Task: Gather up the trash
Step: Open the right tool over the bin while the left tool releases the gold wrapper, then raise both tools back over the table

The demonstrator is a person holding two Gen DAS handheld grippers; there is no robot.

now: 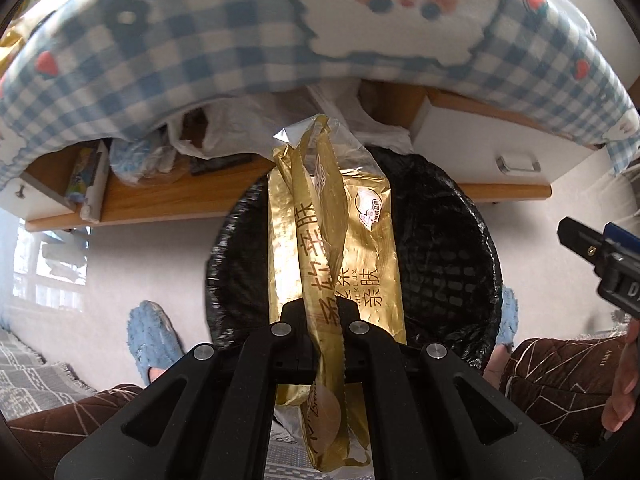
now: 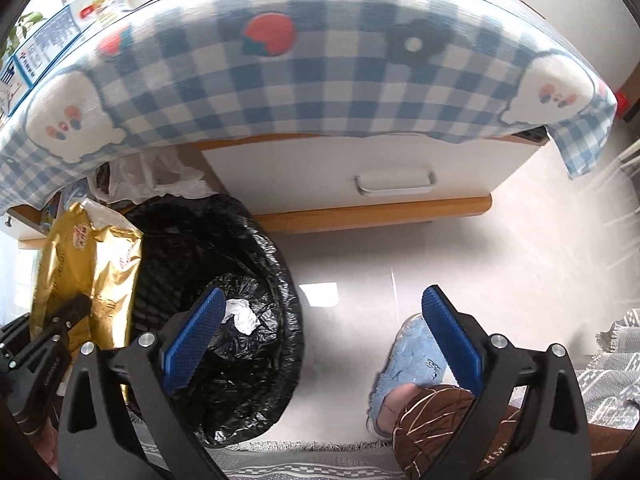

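Note:
My left gripper [image 1: 320,316] is shut on a gold foil wrapper [image 1: 332,240] with printed characters and holds it above the bin [image 1: 452,264], which has a black liner. In the right wrist view the wrapper [image 2: 88,264] hangs at the bin's left rim, pinched by the left gripper [image 2: 76,308]. My right gripper [image 2: 320,320] is open and empty, its blue pads [image 2: 450,332] spread wide to the right of the bin [image 2: 248,248]. A crumpled white tissue [image 2: 242,314] lies inside the bin. The right gripper's tip [image 1: 592,248] shows at the right edge of the left wrist view.
A table with a blue checked cloth [image 2: 304,80] stands behind the bin, with a white drawer [image 2: 384,168] and a wooden shelf [image 1: 168,196] holding plastic bags. The person's blue slippers [image 1: 150,332] [image 2: 416,356] and brown-trousered legs flank the bin. A grey rug [image 2: 616,372] lies nearby.

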